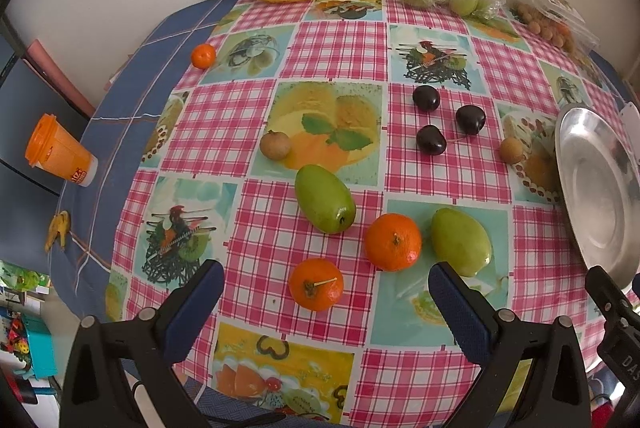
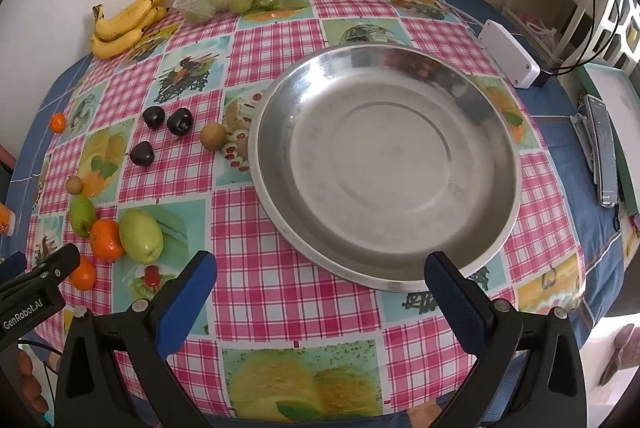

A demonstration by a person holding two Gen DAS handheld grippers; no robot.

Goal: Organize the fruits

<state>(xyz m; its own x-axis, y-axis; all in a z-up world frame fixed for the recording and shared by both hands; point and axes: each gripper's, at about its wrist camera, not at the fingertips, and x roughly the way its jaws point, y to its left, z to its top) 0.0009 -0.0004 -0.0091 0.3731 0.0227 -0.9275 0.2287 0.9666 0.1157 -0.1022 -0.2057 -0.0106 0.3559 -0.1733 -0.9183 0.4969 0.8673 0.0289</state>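
A checkered surface carries loose fruit beside a bare metal plate.
Both the left hand-held gripper and right hand-held gripper hover wide open, holding nothing; oranges and green fruits lie left of the plate.

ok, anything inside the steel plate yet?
Nothing. The steel plate shows bare metal and reflections only; the fruit lies loose on the tablecloth. The hand-held gripper hides part of the near rim.

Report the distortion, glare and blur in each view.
Left wrist view: strong fisheye bowing of the tablecloth, dark vignette corners, fruit sharp, the steel plate softly reflective. Right wrist view: same bowing, the plate mirrors blurred shapes near its far rim, bright washed-out area at the right edge.
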